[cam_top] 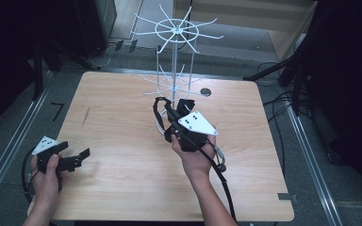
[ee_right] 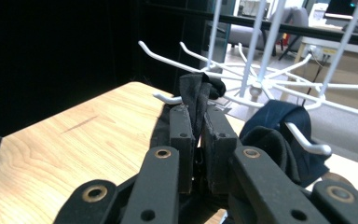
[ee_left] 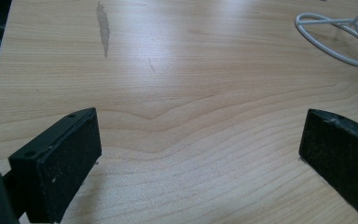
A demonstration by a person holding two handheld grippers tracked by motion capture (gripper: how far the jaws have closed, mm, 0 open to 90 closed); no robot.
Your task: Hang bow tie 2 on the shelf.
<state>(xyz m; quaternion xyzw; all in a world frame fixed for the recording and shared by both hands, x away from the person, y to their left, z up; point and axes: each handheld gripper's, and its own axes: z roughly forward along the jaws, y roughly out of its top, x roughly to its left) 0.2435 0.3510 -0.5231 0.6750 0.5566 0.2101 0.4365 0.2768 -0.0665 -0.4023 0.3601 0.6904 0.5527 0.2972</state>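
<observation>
Pinching a black cloth [ee_right: 195,100] between its jaws, the right hand-held gripper [ee_right: 196,126] lifts it toward a hook on the white wire rack [cam_top: 174,33]. The left hand-held gripper [cam_top: 78,157] idles wide at seven o'clock on the surface [cam_top: 122,155].

One wooden desk [cam_top: 122,188] carries one white wire hook rack [cam_top: 175,33] with two tiers of hooks, standing near the far edge. Two dark cloth pieces show at the lower tier: one black cloth [ee_right: 196,95] and one navy cloth [ee_right: 279,126]. Two claws: the left claw [cam_top: 78,157] and the right claw [ee_right: 199,128].
</observation>
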